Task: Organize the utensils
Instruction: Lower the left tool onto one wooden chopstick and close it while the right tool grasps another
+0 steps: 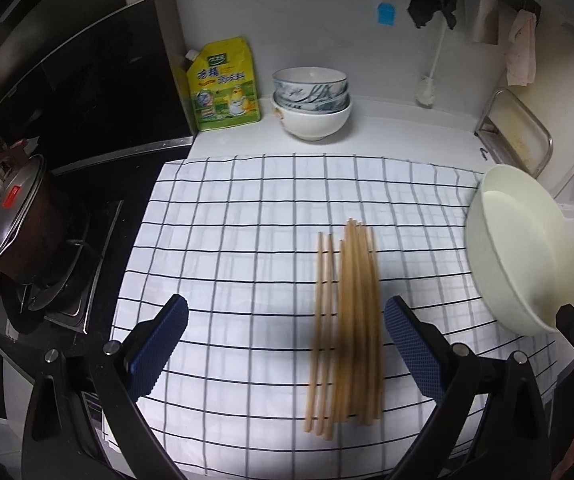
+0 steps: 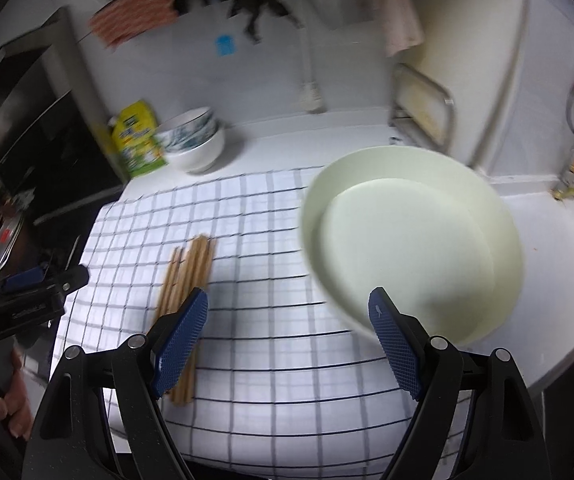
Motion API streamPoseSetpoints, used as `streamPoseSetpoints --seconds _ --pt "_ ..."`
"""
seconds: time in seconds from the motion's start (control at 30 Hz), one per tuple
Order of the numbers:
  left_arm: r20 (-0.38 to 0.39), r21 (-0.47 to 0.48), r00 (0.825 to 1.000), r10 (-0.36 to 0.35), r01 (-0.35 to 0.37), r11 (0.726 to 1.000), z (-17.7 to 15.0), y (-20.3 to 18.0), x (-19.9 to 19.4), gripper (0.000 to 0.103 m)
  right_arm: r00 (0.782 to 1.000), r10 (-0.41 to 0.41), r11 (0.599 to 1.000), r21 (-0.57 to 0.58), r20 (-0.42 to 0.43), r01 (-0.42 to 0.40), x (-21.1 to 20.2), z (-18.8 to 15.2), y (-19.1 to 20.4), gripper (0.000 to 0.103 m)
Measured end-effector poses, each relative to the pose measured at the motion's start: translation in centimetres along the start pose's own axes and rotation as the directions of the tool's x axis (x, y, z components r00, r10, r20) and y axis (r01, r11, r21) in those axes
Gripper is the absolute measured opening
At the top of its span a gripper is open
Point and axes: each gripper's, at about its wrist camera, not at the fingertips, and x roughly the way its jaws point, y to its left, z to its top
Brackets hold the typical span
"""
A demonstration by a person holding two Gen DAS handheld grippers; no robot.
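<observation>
Wooden chopsticks, pale tan and matt, lie on a woven cloth, white with thin dark grid lines. Large cream bowl: smooth, semi-matt glaze. Far stacked bowls: glossy glazed ceramic, blue-patterned over plain white. Yellow pouch: shiny printed plastic film. Counter: smooth white. Pot lid, left: reflective metal. Jaws carry blue, finely textured pads on black matt plastic.

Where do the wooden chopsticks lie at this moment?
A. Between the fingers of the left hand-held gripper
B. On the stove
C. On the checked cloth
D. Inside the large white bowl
C: the chopsticks lie as a loose bundle on the checked cloth.
</observation>
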Motion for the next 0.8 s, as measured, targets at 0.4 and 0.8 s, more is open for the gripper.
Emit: streamPoseSetpoints --seconds 0.4,0.8 --pt "-0.056 -0.028 0.998 -0.006 0.004 1.000 -2.4 5.0 6.7 0.097 0.990 0.033 0.998 -0.046 -0.134 -0.040 8.9 -2.9 5.9 0.079" --pt "-0.087 0.033 0.992 -0.086 0.089 0.995 -3.4 4.4 11.1 0.097 0.981 -0.046 0.999 0.012 -0.189 0.049 14.7 -5.2 6.5 0.079"
